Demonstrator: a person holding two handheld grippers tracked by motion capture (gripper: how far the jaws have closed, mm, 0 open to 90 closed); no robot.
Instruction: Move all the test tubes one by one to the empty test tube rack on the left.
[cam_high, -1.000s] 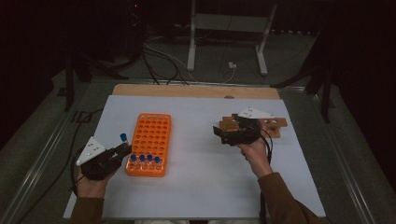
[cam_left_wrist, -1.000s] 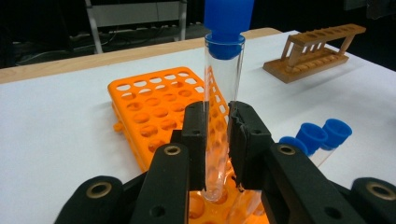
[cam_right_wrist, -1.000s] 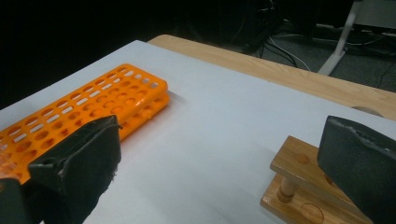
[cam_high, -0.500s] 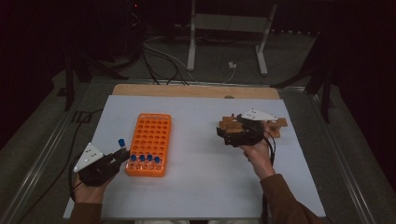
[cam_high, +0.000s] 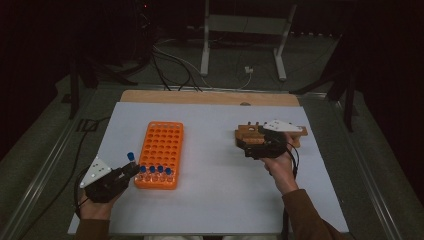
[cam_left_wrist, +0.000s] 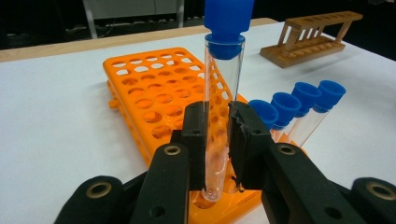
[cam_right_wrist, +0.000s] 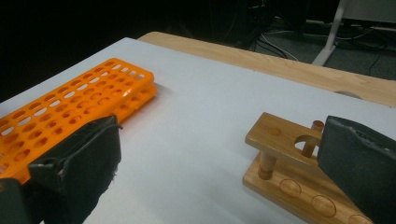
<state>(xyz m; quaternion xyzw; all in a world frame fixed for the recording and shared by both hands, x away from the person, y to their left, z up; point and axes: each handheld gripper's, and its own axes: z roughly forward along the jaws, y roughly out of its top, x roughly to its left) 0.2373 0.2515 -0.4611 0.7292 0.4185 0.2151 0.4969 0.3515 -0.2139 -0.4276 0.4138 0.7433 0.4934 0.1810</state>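
The left gripper is sitting just off the near left corner of the orange rack, and its jaws are pressing in on a clear tube with a blue cap. In the left gripper view that tube is standing upright between the pads, its rounded bottom hanging just over the rack's near edge and its cap rising well above the jaws. Four more blue-capped tubes are standing in the rack's nearest row, just beside the held one; the rest of the holes are looking empty. Well to the right of the rack, the right gripper is hovering at the near left end of the wooden stand, which is lying on the white bench with its round holes unfilled. In the right gripper view its jaws are spread wide with nothing between them, one falling across the rack side, the other overlapping the wooden stand. A brown sleeve is reaching in behind that hand.
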